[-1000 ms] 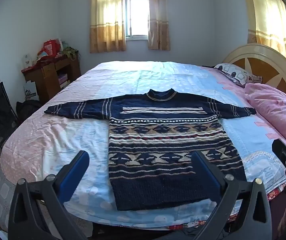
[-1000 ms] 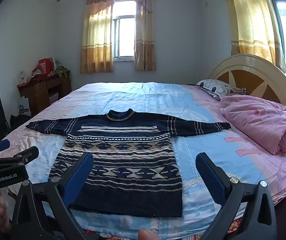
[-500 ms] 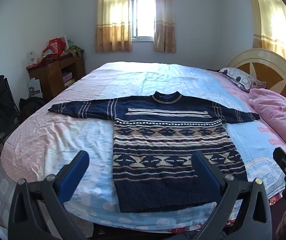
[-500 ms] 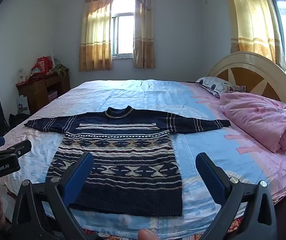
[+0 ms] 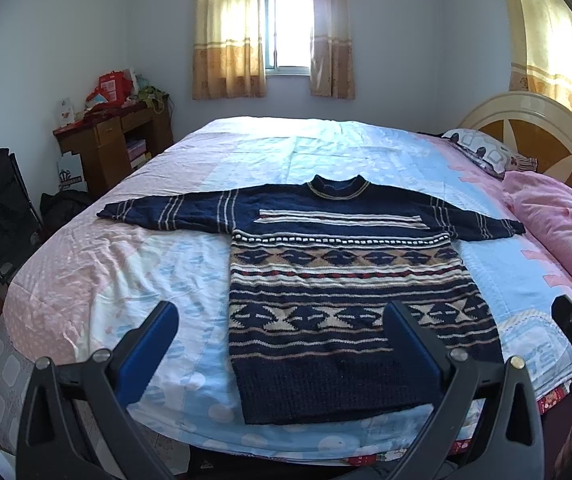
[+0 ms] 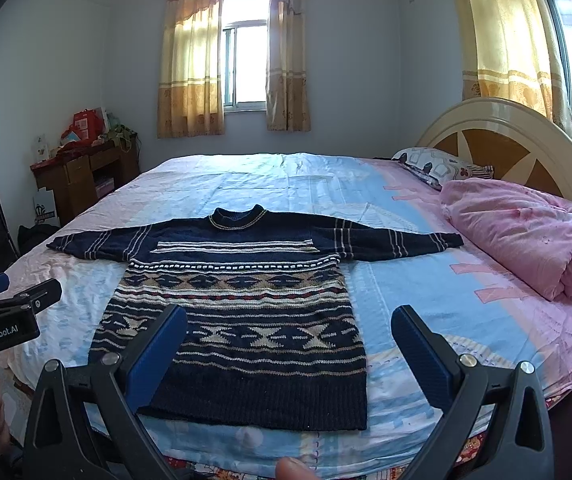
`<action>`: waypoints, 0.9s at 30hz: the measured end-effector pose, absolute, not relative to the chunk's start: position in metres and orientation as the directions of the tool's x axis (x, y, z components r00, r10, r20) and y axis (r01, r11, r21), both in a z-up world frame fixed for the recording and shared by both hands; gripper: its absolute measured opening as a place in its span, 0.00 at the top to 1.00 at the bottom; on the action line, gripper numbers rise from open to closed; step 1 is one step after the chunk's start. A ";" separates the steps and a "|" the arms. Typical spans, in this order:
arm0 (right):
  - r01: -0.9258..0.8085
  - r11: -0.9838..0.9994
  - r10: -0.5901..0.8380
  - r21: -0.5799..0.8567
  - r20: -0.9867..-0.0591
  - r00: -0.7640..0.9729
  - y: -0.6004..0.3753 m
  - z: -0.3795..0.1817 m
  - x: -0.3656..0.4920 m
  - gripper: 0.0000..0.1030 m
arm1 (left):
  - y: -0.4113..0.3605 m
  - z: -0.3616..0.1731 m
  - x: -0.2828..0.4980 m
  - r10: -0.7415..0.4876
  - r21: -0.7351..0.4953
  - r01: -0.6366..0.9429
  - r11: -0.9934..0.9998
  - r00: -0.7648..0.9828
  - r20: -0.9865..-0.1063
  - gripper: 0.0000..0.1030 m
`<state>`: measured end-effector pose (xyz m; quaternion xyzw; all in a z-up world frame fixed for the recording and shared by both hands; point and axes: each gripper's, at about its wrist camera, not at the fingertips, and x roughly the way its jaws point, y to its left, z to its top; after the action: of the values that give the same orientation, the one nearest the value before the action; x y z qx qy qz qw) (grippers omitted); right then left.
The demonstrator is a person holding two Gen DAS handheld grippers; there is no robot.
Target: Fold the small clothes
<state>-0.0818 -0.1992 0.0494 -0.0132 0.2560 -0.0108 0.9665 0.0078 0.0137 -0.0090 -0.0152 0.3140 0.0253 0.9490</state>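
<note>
While both claws gape empty, left claw point(image 5: 279, 332) and right claw point(image 6: 290, 334), one sweater point(image 5: 342, 280) lies flat.

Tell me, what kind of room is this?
Most likely a bedroom in a home: a big bed with a rounded headboard, a pillow, and a curtained window.
</note>
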 end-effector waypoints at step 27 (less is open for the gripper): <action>0.018 1.000 -0.026 -0.022 -0.503 0.864 -0.202 0.047 -0.079 0.01 | 0.019 -0.011 0.010 0.047 -0.010 -0.065 0.998 0.809 -0.586 0.00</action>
<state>-0.0792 -0.2020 0.0467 -0.0083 0.2605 -0.0113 0.9654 0.0102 0.0186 -0.0112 -0.0150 0.3077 0.0295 0.9509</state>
